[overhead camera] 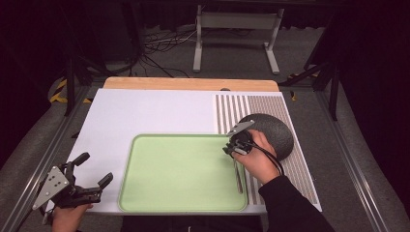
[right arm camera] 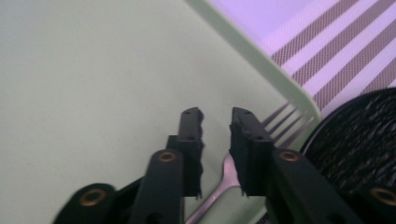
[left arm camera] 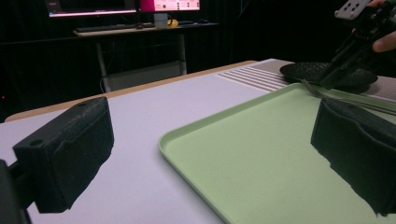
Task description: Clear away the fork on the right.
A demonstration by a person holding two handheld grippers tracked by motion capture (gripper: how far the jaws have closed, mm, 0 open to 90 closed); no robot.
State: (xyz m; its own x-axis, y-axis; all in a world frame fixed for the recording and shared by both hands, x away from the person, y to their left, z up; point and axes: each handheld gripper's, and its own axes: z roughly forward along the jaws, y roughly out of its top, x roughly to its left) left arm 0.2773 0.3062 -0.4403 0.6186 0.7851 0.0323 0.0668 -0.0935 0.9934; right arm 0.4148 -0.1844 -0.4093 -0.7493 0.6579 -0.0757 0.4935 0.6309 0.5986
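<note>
The right gripper (overhead camera: pixel 235 149) is hovering over the right side of the green tray (overhead camera: pixel 145 193), and its jaws are standing a little apart with nothing pinched between them. A fork (right arm camera: pixel 224 179) is lying under them, close to the tray's right wall. Its prongs are pointing to the far right corner of the tray, and its handle is running back toward the person. From above, the fork (overhead camera: pixel 238 179) is showing as a thin line along that right side. It looks like the fork is being set down here or is just about to be picked up.

The left gripper (overhead camera: pixel 83 186) is waiting near the left corner of the white table (overhead camera: pixel 145 111), with its jaws spread wide and holding nothing.

What could go wrong? The fork is thin and flat, so the jaws may slip off it if they are closing too high. The tray wall is just beside the fork, so a jaw may bump the wall and push the tray. The prongs may also be leaning on the rim, so the fork could tip or slide.

A dark round bowl (overhead camera: pixel 273 133) is sitting on a striped mat (overhead camera: pixel 232 108), just right of the tray and very near the hand (overhead camera: pixel 258 162). It is crowding that side, so the hand may knock it.
</note>
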